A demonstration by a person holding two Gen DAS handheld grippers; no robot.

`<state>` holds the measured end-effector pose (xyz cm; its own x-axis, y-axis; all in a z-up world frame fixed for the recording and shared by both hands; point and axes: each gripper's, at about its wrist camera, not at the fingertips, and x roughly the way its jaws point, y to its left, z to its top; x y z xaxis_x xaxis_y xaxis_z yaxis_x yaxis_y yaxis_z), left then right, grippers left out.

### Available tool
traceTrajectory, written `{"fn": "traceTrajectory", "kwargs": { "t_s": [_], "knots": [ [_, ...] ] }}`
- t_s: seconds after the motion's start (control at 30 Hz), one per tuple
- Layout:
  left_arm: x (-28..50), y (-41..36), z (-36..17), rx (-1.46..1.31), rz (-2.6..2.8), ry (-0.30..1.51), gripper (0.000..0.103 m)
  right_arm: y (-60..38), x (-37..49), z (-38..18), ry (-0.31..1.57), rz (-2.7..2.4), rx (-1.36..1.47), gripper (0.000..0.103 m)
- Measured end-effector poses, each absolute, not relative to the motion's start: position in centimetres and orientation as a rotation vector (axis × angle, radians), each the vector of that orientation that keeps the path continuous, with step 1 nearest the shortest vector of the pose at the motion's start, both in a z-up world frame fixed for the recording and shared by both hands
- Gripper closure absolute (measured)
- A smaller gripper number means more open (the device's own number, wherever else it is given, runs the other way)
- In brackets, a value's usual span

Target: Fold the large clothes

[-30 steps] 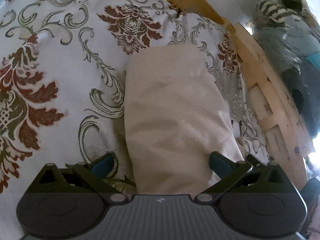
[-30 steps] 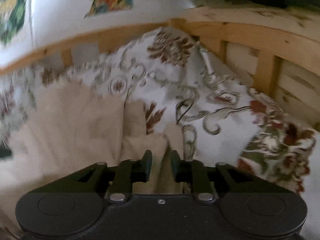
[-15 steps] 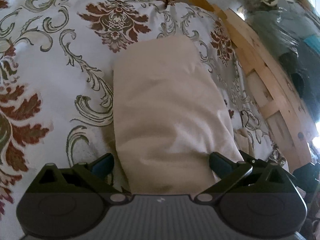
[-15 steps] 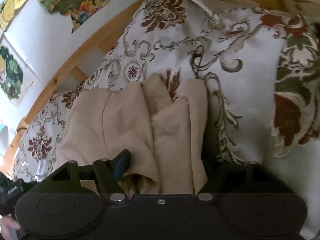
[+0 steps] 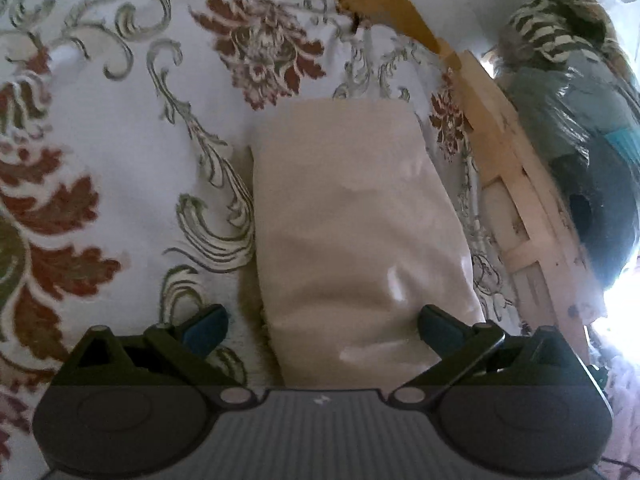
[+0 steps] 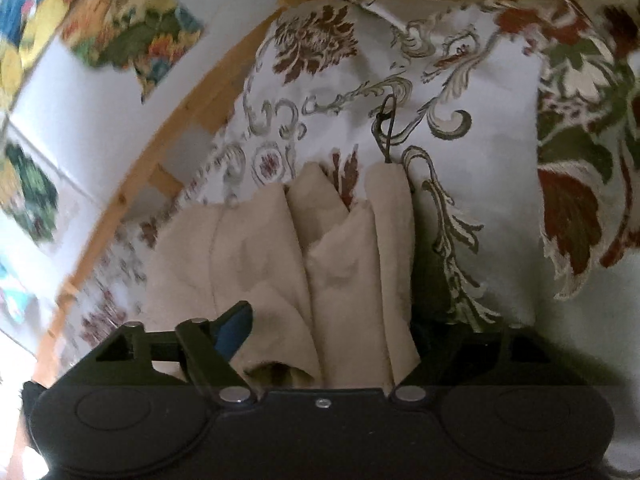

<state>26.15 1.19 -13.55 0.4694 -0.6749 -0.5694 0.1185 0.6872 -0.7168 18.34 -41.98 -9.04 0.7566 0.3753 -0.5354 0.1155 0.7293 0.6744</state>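
On the left of the left wrist view lies the floral bedspread (image 5: 120,168), covering the bed. In the middle, the beige garment (image 5: 352,216) rests on it as a compact, smooth-topped rectangle running from near to far. The left tool (image 5: 322,324) hovers at the garment's near end with its jaws spread wide, one finger off the left edge over the bedspread and the other at the right edge; it grips nothing. To the right runs the wooden bed rail (image 5: 516,208), with bundled clutter beyond it.

In the right wrist view the wall with its colourful pictures (image 6: 132,28) is on the left, then the rail, then the garment (image 6: 280,248) seen from its layered end, several folded edges stacked side by side. The right tool (image 6: 336,332) was pinched shut on a fold a second ago; now its jaws stand apart, the left fingertip clear of the cloth and the right one hidden behind the layers. It has let go, and the cloth lies on its own.

With both tools released and the bundle holding its shape, the fold looks essentially finished; at most, the uneven layered end may want a little tidying.
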Motion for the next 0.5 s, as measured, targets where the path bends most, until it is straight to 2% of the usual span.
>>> {"fn": "traceTrajectory", "kwargs": {
  "t_s": [0.07,0.17,0.2,0.23,0.27,0.3,0.33,0.37,0.4,0.5],
  "knots": [
    [26.8,0.7,-13.4,-0.631,-0.555,1.008,0.0,-41.5,18.6,-9.2,0.718,0.184,0.74,0.009],
    [27.4,-0.5,-12.7,-0.554,-0.547,1.055,0.0,-39.5,19.0,-8.9,0.746,0.188,0.587,0.011],
    [27.3,-1.1,-12.2,-0.521,-0.547,1.048,0.009,-38.7,19.0,-8.7,0.752,0.184,0.513,0.016],
    [26.9,-1.7,-11.5,-0.484,-0.553,1.023,0.013,-38.2,18.9,-8.5,0.752,0.184,0.466,0.019],
    [26.5,-2.2,-10.9,-0.447,-0.538,1.012,0.015,-38.0,18.8,-8.4,0.752,0.187,0.45,0.027],
    [26.0,-2.7,-10.4,-0.422,-0.52,0.998,0.018,-38.0,18.7,-8.4,0.752,0.189,0.454,0.043],
    [25.7,-3.0,-10.0,-0.405,-0.505,0.985,0.022,-38.1,18.5,-8.3,0.747,0.196,0.464,0.05],
    [25.3,-3.3,-9.5,-0.387,-0.493,0.967,0.024,-38.0,18.4,-8.0,0.739,0.204,0.467,0.064],
    [24.7,-3.6,-8.8,-0.361,-0.488,0.939,0.028,-37.7,18.2,-7.6,0.729,0.21,0.457,0.072],
    [23.5,-3.8,-6.5,-0.279,-0.517,0.862,0.035,-35.6,17.7,-5.7,0.679,0.241,0.341,0.079]
  ]
}}
